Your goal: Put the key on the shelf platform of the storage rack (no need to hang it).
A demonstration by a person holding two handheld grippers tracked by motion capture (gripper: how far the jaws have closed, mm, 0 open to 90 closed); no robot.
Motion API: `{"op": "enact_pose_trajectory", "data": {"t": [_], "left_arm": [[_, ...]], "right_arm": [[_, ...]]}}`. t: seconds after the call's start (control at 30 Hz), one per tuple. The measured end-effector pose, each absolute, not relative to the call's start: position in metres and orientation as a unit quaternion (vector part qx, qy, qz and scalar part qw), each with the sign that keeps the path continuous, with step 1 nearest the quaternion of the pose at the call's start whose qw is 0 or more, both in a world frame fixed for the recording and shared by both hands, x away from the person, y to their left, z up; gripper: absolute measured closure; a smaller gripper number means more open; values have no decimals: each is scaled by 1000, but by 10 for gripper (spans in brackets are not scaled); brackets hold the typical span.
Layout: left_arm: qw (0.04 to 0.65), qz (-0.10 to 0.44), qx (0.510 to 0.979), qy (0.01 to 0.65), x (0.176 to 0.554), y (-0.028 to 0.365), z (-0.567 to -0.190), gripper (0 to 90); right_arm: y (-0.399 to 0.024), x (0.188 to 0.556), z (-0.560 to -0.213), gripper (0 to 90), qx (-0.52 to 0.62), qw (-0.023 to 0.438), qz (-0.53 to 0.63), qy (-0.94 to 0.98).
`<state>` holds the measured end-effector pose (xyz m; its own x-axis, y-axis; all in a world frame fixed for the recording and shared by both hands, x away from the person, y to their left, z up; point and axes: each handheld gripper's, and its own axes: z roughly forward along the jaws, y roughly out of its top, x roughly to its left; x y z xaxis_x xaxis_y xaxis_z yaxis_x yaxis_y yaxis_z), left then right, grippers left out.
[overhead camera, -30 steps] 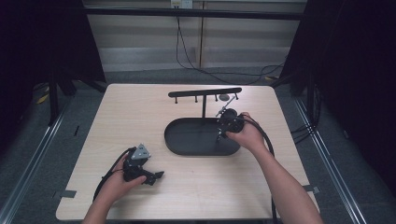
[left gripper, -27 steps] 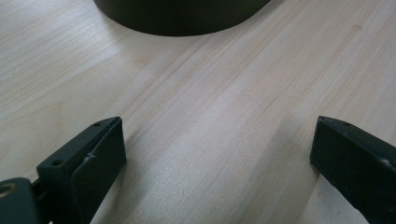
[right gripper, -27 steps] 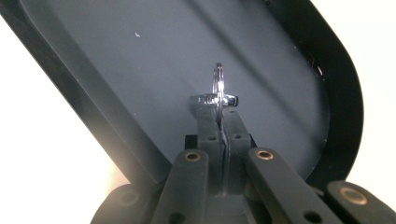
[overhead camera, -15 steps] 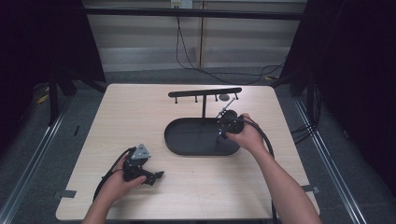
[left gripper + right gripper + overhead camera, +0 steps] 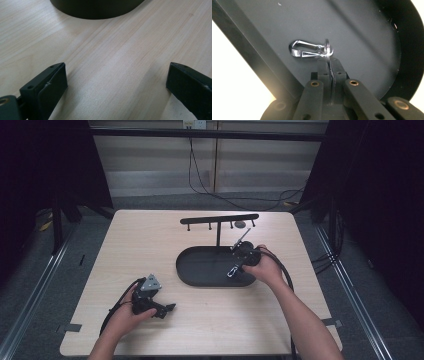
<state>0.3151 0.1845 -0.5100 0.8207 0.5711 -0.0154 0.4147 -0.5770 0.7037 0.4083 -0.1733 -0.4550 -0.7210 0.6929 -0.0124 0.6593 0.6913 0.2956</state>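
From the high view we look forward and down on the whole wooden surface (image 5: pixel 150 245), from above the person's side, and far enough to see the floor around it. The left gripper view sits very low and close to the surface (image 5: pixel 120 62); it faces along the wood towards the black oval tray (image 5: pixel 97 8), whose edge we see at the top. The right gripper view is very near too, and it looks down into the same tray (image 5: pixel 362 32), past its own jaws. All three views share this tray (image 5: pixel 200 267); the high view and the left gripper view also share the wood beside it.
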Motion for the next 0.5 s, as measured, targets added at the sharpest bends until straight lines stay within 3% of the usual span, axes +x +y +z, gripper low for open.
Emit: {"op": "enact_pose_trajectory", "data": {"t": [0.5], "left_arm": [[365,106,882,279,315,184,-510,30]], "right_arm": [[-173,407,-453,809,369,66,139,917]]}}
